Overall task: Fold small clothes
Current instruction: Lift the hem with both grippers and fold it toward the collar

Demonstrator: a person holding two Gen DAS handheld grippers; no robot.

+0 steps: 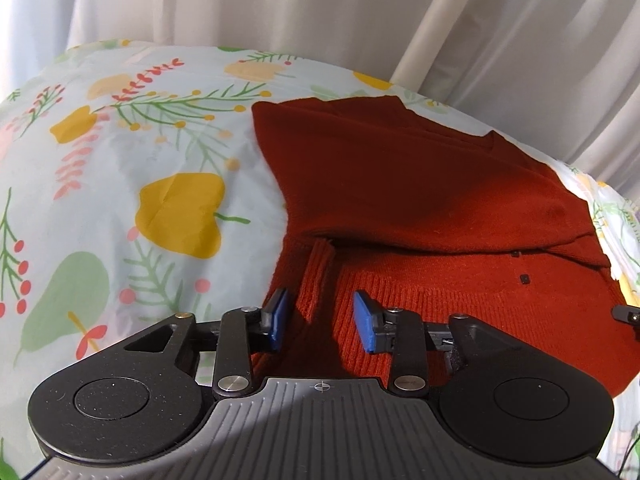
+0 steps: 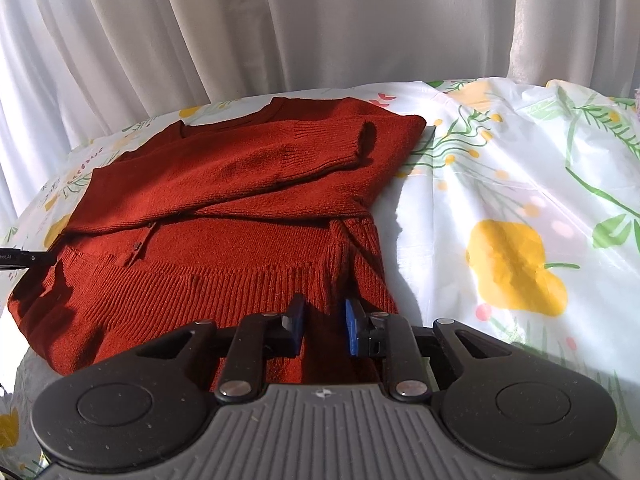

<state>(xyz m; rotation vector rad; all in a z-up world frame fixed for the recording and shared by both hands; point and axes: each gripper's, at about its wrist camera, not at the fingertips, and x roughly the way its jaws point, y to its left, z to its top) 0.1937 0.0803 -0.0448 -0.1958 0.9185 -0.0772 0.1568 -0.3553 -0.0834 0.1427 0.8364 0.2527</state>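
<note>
Both tools, left (image 1: 323, 320) and right (image 2: 325, 325), gape empty over the sweater's (image 2: 224, 208) hem, its near edge hidden.

Left gripper (image 1: 322, 322) is sitting with jaws apart over the near left hem of the sweater (image 1: 420, 184); nothing is blocking the gap between its pads. Right gripper (image 2: 325, 326) is standing jaws apart at the near right hem, a ribbed fold running up ahead of the gap. Cloth (image 1: 120, 184) left of the sweater is lying bare, giving room to pass. Cloth (image 2: 520, 200) right of the sweater is also bare, only wrinkled. Folded sleeve (image 2: 280, 160) is lying across the sweater's far half, making a raised edge. Curtain (image 2: 320, 20) is hanging close behind the far edge, closing off that side. A pole (image 1: 436, 16) is leaning far right.
</note>
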